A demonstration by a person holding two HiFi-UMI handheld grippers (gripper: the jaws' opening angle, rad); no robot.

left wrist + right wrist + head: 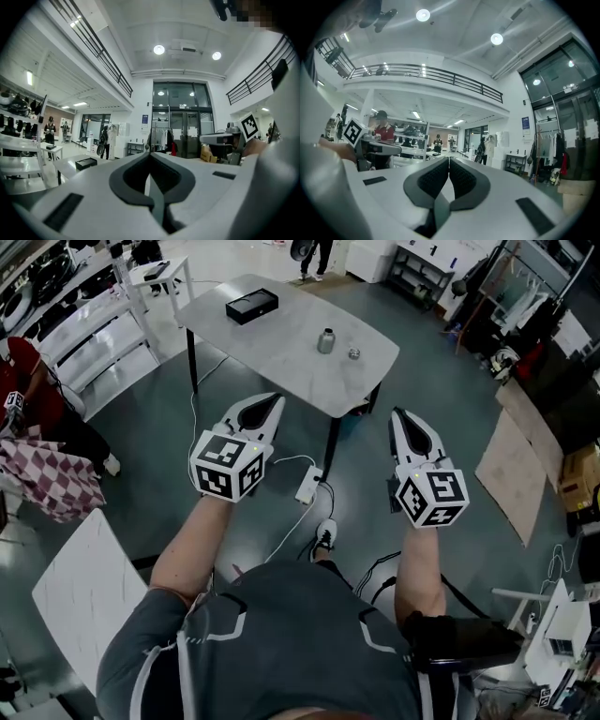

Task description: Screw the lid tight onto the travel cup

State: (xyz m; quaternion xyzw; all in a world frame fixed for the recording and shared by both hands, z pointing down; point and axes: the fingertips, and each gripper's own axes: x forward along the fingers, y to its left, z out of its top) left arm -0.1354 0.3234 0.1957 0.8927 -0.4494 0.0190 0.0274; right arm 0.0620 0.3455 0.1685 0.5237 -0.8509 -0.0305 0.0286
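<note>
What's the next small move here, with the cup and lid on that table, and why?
Probably step toward the table and open both grippers: the travel cup and its lid sit apart there, well beyond the shut, empty left gripper and right gripper.

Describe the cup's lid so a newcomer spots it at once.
Start at the grey rounded table. Beside its upright grey metal travel cup, just to the right and apart, lies the small round silvery lid. It sits lower than the cup and the black rectangular box.
</note>
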